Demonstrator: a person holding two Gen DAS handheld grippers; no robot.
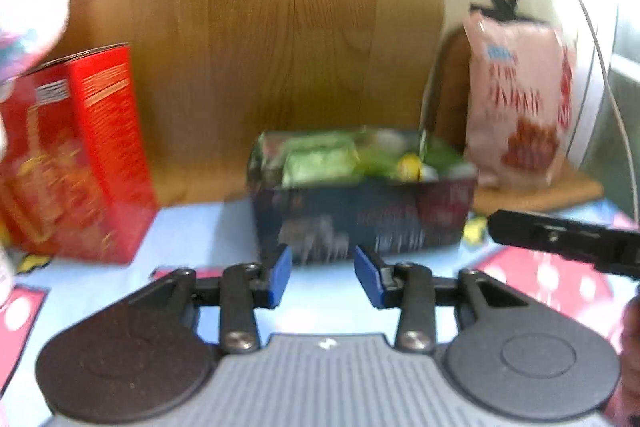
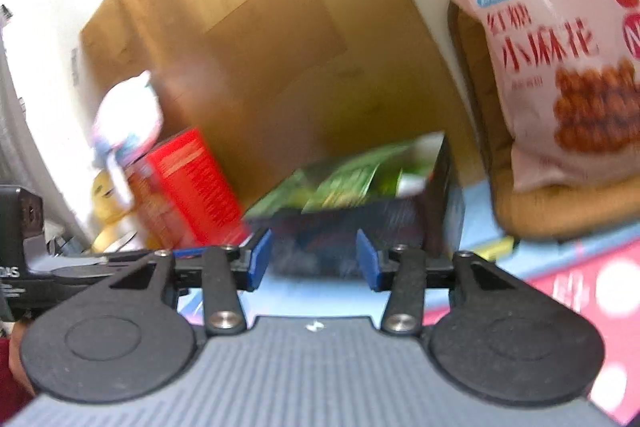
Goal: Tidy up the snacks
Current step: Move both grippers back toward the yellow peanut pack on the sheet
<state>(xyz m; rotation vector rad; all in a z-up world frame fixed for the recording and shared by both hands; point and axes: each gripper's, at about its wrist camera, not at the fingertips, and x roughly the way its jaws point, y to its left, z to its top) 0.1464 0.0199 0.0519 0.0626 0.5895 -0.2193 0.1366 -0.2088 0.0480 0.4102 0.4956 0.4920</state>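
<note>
Right wrist: pink snack bag (image 2: 560, 67), upright, red lettering, fried twists.

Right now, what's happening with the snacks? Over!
Left gripper and right gripper both open, empty. Dark box holds green packets. Red box, pink bag still outside.

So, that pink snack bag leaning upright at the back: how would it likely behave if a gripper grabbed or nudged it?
The pink snack bag looks puffy and soft-walled, so it would probably dent and crinkle rather than stay stiff. It seems light for its bulk. Standing tall on the brown cushion, it may tip if pushed high up. Its glossy film could slip between fingers.
</note>
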